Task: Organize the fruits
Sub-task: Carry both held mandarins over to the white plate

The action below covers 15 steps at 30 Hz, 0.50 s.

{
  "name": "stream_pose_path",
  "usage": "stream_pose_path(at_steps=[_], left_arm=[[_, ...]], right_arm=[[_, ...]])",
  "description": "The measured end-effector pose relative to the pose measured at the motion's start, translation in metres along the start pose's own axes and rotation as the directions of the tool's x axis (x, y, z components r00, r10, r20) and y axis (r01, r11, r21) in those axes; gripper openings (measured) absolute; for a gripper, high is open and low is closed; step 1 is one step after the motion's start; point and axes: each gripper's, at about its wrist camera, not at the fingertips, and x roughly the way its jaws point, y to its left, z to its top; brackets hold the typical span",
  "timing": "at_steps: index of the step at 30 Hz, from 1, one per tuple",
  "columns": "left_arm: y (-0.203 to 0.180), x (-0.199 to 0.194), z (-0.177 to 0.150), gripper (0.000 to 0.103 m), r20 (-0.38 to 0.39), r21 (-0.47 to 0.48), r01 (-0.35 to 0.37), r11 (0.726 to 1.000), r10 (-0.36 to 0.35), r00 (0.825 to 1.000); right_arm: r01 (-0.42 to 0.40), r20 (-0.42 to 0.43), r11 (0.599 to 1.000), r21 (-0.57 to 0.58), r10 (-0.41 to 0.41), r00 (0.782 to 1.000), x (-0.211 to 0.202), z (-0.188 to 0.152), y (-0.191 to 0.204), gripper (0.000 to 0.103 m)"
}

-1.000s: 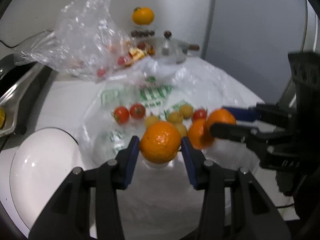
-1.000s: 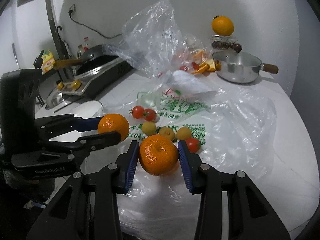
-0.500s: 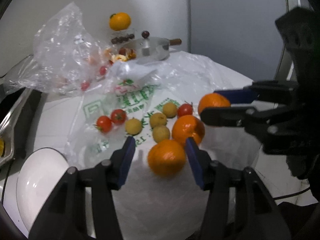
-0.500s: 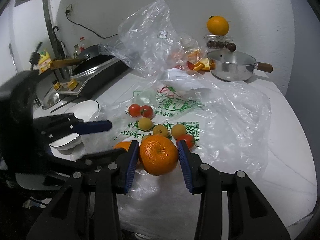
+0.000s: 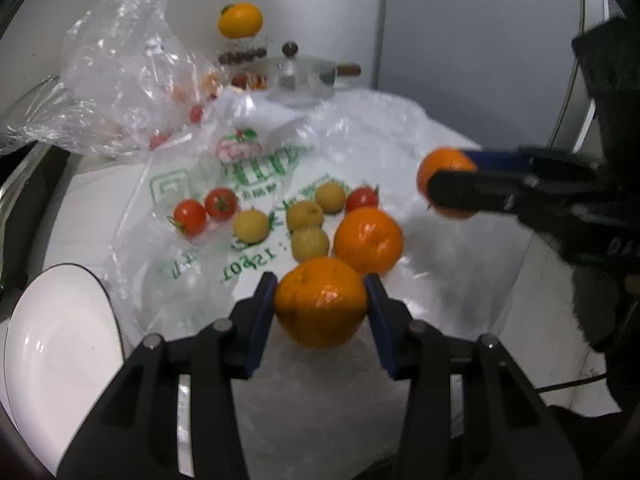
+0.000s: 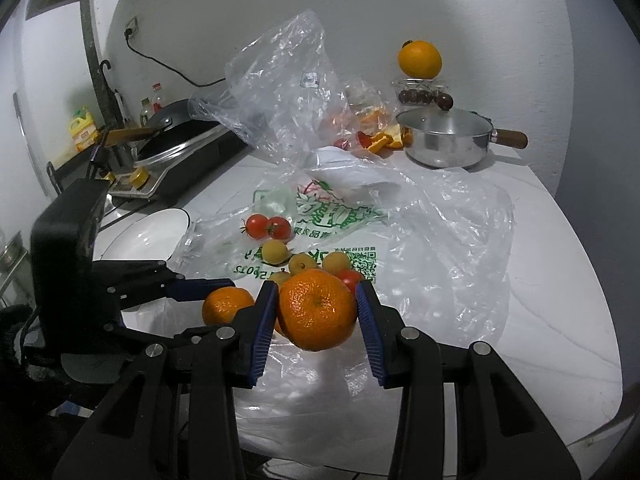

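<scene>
The left gripper point(image 5: 321, 307) has its jaws closing on a mandarin point(image 5: 320, 300), pads seemingly touching it, near the white bowl point(image 5: 48, 340). The right gripper point(image 6: 317, 312) clamps another mandarin point(image 6: 317, 309). Next, each needs carrying to the bowl. Only the right view shows the stove point(image 6: 176, 168).

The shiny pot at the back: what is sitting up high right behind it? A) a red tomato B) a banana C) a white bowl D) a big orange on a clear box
D: in the right wrist view a big orange rests on a clear box behind the shiny pot.
</scene>
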Motion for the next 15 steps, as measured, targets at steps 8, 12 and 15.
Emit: stream_pose_path(at_steps=[8, 12, 15], left_arm=[[0.004, -0.04, 0.009, 0.045, 0.109, -0.026, 0.001, 1.0, 0.002, 0.994], [0.009, -0.056, 0.008, 0.046, 0.144, -0.037, -0.01, 0.999, 0.015, 0.989], [0.017, -0.062, 0.006, 0.046, 0.154, -0.053, -0.026, 0.998, 0.034, 0.987]], right_arm=[[-0.008, 0.013, 0.999, -0.038, 0.009, 1.0, -0.004, 0.006, 0.018, 0.043], [-0.011, 0.019, 0.998, -0.061, 0.012, 1.0, -0.007, 0.01, 0.03, 0.042], [-0.012, 0.02, 0.997, -0.078, 0.014, 1.0, -0.006, 0.012, 0.04, 0.043]])
